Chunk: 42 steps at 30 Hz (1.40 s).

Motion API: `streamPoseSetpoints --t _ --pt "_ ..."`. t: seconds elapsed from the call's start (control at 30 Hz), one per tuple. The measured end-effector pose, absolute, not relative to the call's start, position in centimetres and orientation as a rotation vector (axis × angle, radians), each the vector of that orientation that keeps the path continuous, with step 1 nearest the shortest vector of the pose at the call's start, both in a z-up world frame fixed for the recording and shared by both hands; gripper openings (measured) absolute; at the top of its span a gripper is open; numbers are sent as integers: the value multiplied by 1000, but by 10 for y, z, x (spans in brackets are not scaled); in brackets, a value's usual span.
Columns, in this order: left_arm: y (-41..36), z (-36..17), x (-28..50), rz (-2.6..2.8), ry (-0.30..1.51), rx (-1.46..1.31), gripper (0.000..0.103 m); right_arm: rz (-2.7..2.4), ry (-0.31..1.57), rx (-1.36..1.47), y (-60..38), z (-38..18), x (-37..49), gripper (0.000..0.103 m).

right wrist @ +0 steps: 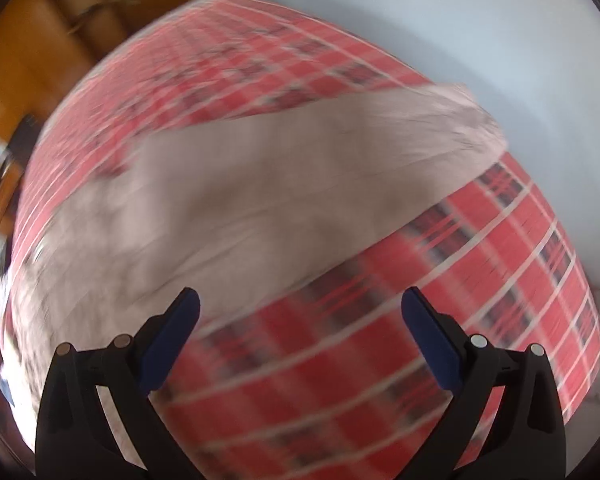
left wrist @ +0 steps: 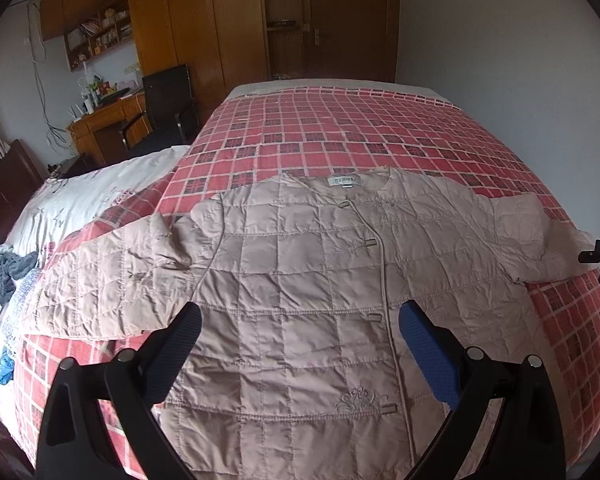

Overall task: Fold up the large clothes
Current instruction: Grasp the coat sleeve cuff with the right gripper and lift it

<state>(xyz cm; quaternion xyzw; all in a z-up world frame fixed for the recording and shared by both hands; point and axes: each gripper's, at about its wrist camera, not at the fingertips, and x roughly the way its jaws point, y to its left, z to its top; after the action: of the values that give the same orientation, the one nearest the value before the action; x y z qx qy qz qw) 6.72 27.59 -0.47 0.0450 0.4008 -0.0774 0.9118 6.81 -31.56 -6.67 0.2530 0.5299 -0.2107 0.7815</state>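
Red checked bedding covers the bed, which fills a bedroom with brown wooden wardrobes along the back wall and a desk with a black chair in the left corner. A beige quilted jacket lies flat, front up, across the near part of the bed, collar toward the far edge and both sleeves spread toward the side edges. A white quilt is bunched along the bed's left edge, with a grey cloth on it. The left claw hangs released above the jacket's lower front, gripping nothing. The right wrist view is blurred; the right claw is released over the bedding, just beside the jacket's right sleeve.
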Motion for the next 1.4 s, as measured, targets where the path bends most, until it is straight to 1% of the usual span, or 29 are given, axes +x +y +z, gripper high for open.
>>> streamPoseSetpoints --t 0.1,0.3,0.47,0.53,0.6,0.63,0.67,0.7,0.77,0.93,1.07,1.13,1.3,1.4 --pt "266 -7 72 -166 829 96 99 -526 1168 632 -371 -89 74 99" --pt "257 -18 72 -175 854 113 99 -565 1174 755 -417 -117 75 99" --pt "255 -24 74 -164 870 124 99 -578 1153 796 -434 -126 79 91" --pt "255 -25 75 -158 874 126 99 -594 1152 769 -435 -124 82 82" --pt "256 -26 76 -156 875 125 99 -612 1146 754 -438 -123 85 68" --pt "255 -26 76 -155 874 126 99 -623 1148 747 -439 -123 87 64" --pt "255 -26 77 -156 874 126 99 -632 1151 735 -440 -124 92 49" --pt "255 -26 77 -157 874 125 99 -613 1146 729 -440 -121 95 29" --pt "256 -26 77 -159 875 126 99 -563 1135 748 -438 -116 98 10" --pt "264 -29 75 -151 880 115 99 -601 1080 713 -435 -93 86 7" --pt "276 -37 80 -142 913 91 99 -674 1120 691 -434 -103 81 5" --pt "281 -42 85 -138 941 87 99 -683 1082 682 -429 -94 77 5" --pt "295 -44 96 -161 975 56 99 -562 847 644 -386 -23 73 5" --pt "300 -44 104 -164 984 36 99 -400 788 589 -340 14 90 5"
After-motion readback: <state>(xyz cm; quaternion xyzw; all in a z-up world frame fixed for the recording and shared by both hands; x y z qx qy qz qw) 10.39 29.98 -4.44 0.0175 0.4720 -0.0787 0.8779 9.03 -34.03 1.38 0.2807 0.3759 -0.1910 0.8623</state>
